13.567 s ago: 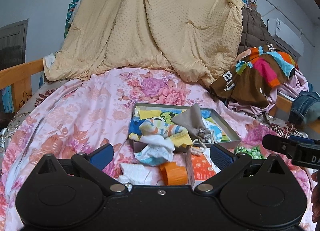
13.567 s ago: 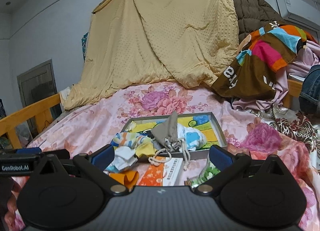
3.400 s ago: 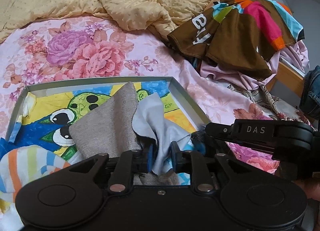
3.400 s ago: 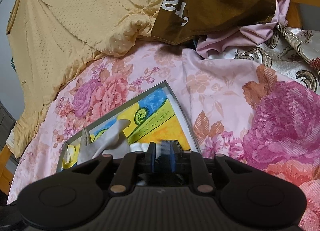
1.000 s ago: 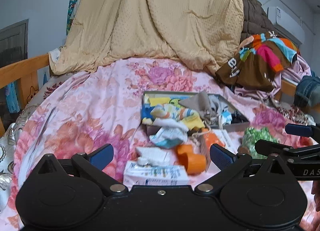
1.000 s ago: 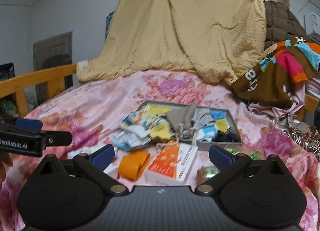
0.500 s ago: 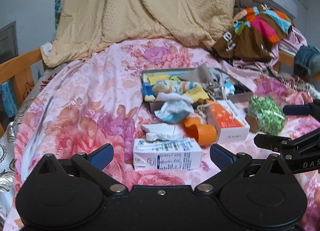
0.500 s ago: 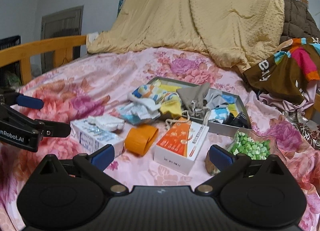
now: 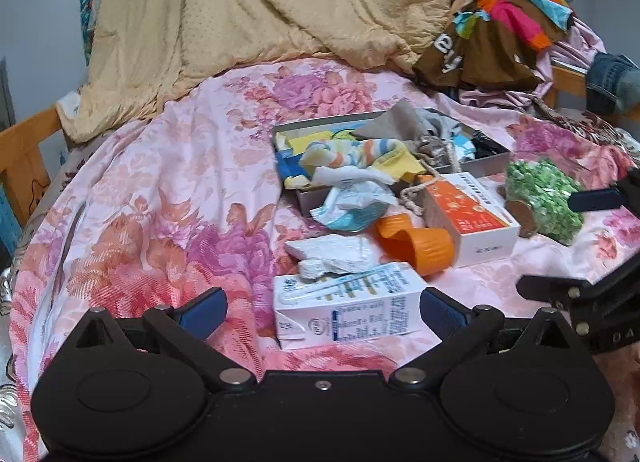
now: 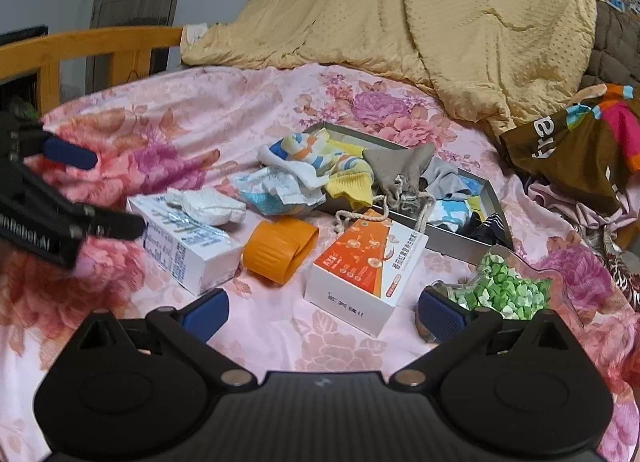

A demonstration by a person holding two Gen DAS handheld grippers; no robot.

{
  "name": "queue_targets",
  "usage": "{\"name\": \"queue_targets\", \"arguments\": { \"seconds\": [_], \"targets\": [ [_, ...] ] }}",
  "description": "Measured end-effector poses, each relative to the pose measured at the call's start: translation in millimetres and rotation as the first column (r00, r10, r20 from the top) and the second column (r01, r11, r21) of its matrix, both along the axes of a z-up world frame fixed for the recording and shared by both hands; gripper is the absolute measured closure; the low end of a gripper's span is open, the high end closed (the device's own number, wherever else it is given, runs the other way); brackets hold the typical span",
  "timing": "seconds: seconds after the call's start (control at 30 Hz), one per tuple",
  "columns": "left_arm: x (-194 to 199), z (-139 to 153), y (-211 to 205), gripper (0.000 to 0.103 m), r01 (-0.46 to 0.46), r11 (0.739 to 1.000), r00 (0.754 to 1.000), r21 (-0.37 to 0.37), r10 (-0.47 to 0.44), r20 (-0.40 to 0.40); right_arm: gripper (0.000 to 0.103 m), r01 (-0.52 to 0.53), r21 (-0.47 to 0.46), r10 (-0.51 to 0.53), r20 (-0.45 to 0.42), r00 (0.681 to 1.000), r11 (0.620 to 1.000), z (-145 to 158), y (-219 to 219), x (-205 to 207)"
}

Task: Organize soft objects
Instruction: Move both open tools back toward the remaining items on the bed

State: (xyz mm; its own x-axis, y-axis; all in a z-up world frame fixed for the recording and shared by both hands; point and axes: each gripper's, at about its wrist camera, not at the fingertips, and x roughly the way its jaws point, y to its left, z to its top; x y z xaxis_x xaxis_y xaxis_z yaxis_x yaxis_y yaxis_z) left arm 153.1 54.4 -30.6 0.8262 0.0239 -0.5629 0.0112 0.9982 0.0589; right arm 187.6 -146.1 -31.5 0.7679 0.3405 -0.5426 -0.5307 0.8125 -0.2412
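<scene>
Both the left gripper and right gripper were spread wide, empty. One tray held several bunched cloths, uncountable; two cartons lay nearby.

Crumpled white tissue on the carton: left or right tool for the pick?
Probably left. The left tool is open, with the carton and white tissue straight ahead. The right tool is open too, facing the orange box, tissue off to its left.
</scene>
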Motion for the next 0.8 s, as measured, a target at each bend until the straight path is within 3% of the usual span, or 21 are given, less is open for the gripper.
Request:
{"name": "queue_targets", "arguments": {
  "seconds": [0.27,0.67,0.8],
  "targets": [
    [18.6,-9.6,16.7,0.001,-0.034,0.997,0.999,-0.068,0.031,-0.036,0.000,-0.028,-0.071,0.030,0.027,0.999,0.997,-11.1,13.2,6.6],
    [62.3,-16.2,27.4,0.001,0.051,0.991,0.997,-0.128,-0.057,-0.048,0.001,-0.087,-0.154,0.104,0.103,0.989,0.984,-25.5,33.1,24.0],
    [76.0,-19.7,35.0,0.001,0.051,0.980,0.996,-0.193,-0.064,-0.061,0.001,-0.111,-0.167,0.132,0.117,0.984,0.980,-30.3,39.0,26.8]
  ]
}}
